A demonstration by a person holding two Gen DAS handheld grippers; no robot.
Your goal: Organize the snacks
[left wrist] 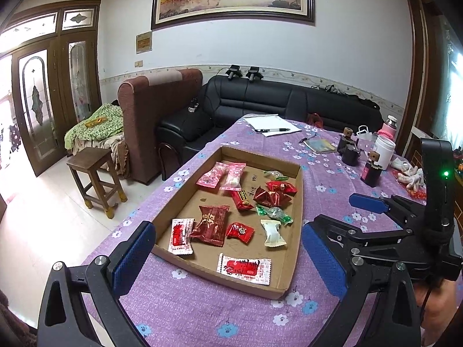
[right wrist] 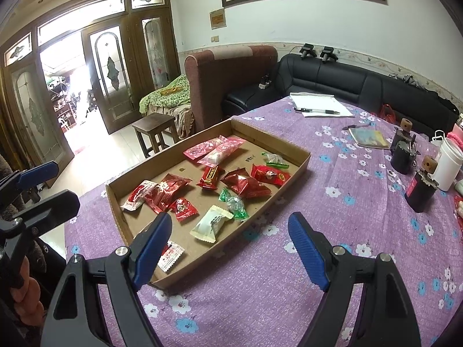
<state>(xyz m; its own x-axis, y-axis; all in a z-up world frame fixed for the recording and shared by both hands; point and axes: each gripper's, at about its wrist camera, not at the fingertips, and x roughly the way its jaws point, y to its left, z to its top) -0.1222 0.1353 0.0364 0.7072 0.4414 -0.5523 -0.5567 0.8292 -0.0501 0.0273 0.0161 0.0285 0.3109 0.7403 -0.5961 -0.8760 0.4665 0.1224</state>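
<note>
Above the near edge of the purple floral tablecloth (left wrist: 220,312), your left gripper (left wrist: 228,257) hovers level, its blue pads spread wide and holding nothing, pointing at the near end of the cardboard tray (left wrist: 185,190). To its right, your right gripper (right wrist: 230,244) hangs beside the tray's near right corner, jaws likewise released and empty; in the left wrist view it shows side-on at the right edge.

All the snacks lie inside the tray, thirteen by my count: two white-and-red sachets (left wrist: 181,235), one at the left wall and one at the near end; two pink packets (left wrist: 221,175) side by side at the far end; two green-ended clear candies (left wrist: 276,213); one cream pillow pack (right wrist: 212,223); and six red wrappers (left wrist: 209,225) scattered through the middle.

Further right stand three dark bottles (right wrist: 419,192) and one white cup (right wrist: 448,166).
</note>
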